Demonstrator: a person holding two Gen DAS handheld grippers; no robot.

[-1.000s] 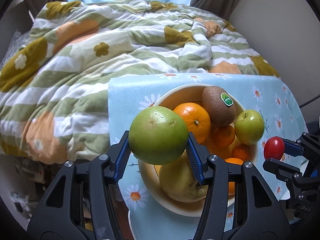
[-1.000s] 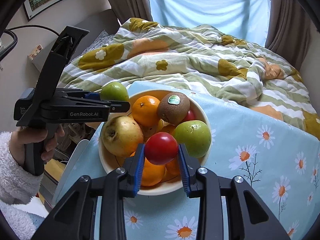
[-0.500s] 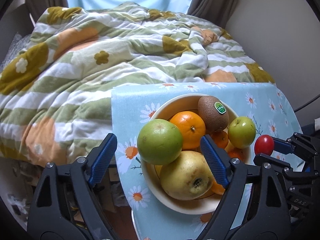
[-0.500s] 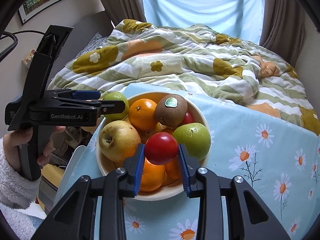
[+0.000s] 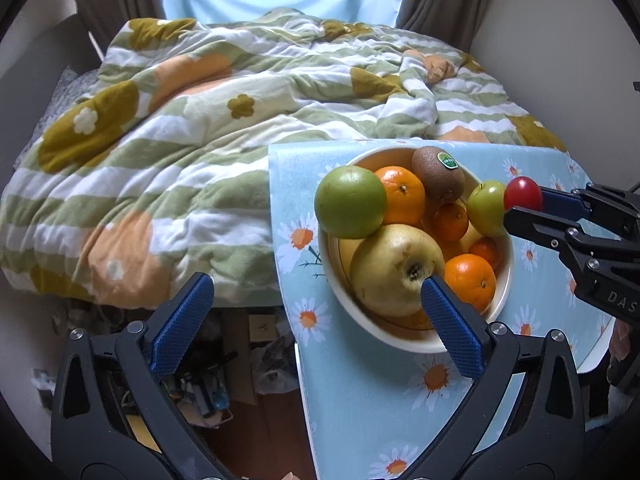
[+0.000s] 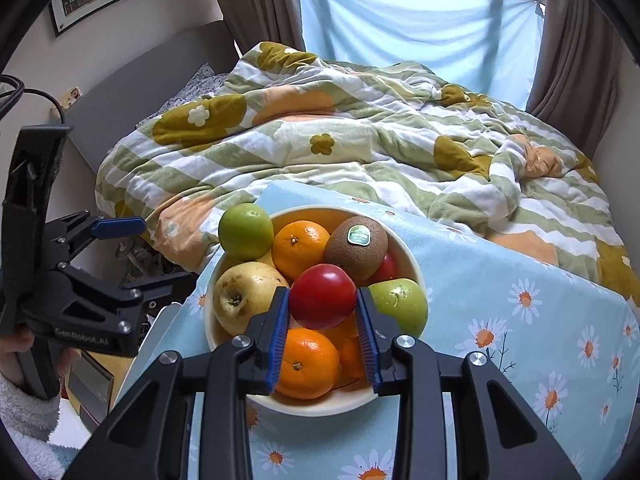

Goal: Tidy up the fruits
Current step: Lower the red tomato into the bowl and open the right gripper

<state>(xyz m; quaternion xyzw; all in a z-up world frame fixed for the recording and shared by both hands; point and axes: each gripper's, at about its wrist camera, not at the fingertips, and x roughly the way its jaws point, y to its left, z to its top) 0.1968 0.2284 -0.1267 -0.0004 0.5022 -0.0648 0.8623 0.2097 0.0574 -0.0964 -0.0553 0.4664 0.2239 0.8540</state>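
A cream bowl [image 5: 404, 342] on the daisy-print cloth holds several fruits. A big green fruit [image 5: 350, 202] rests on its left rim beside an orange [image 5: 402, 196], a stickered kiwi [image 5: 438, 174], a yellow pear-like fruit [image 5: 394, 270] and a green apple [image 5: 484, 208]. My left gripper [image 5: 316, 284] hangs back from the bowl, its jaws opening wide with nothing between them. Just above the fruit pile, my right gripper [image 6: 322, 306] is shut on a red tomato [image 6: 322, 296]. That tomato [image 5: 523, 194] also shows in the left wrist view.
A bed with a green, white and orange flowered quilt [image 5: 200, 140] lies right behind the table. The table's left edge [image 5: 280, 240] drops to cluttered floor [image 5: 224, 380]. A hand in a fleecy sleeve [image 6: 24, 416] holds the left gripper [image 6: 160, 252].
The left gripper let go of the big green fruit, which now sits on the bowl's left rim. Its jaws spread wide and it pulled back. The right gripper stayed put with the tomato.
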